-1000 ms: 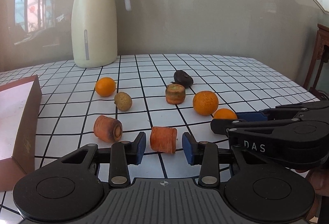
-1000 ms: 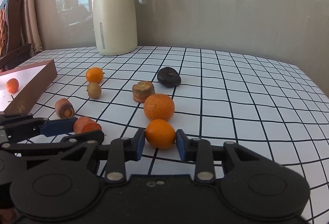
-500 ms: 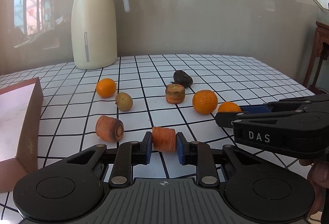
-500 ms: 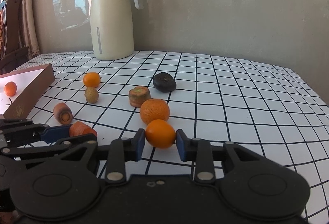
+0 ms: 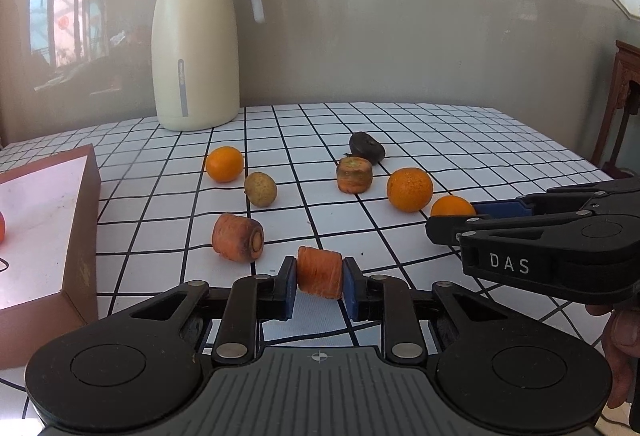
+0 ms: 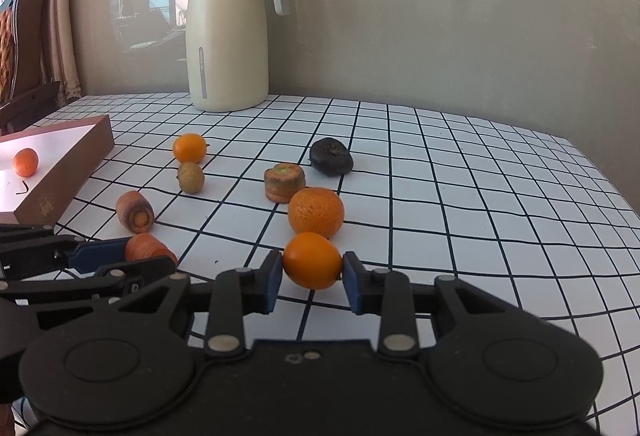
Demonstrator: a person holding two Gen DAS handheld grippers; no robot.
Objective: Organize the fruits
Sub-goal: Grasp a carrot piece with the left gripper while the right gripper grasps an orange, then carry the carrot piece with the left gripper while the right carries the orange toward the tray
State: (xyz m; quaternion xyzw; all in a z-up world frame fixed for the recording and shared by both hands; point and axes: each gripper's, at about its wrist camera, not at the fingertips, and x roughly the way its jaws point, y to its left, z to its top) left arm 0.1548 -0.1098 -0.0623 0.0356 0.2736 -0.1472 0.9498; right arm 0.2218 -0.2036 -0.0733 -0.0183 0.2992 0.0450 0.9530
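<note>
The left gripper (image 5: 320, 286) has its blue pads pressed on both cut sides of a carrot chunk (image 5: 319, 272), clamping it just above the grid-patterned tablecloth (image 5: 460, 139). The right gripper (image 6: 312, 276) grips a small smooth orange (image 6: 312, 260) the same way, both pads flat against its flanks; whether either piece rests on the cloth or hangs a little clear of it cannot be told from these angles.

In the left wrist view the right gripper's black body crosses the right side, close beside the left one, so the two tools crowd each other there. Just beyond the held orange sits a larger rough-skinned orange (image 6: 316, 212), near it but apart. Behind that stand a short carrot stub with a green-tinged top (image 6: 284, 182) and a dark wrinkled fruit (image 6: 331, 162). Left of the held carrot lies a second carrot chunk (image 5: 237, 242) on its side, cut face toward the camera. Farther back are a small brownish round fruit (image 5: 261, 189) and another orange (image 5: 224, 163), close together.

A shallow brown box (image 5: 84, 220) sits at the left edge of the table, with one small orange (image 6: 25, 162) inside on its pale floor. A cream thermos jug (image 5: 196, 47) stands upright at the back near the wall. The right half of the cloth lies open up to the table's far and right edges, where a dark wooden chair (image 5: 624, 95) stands.
</note>
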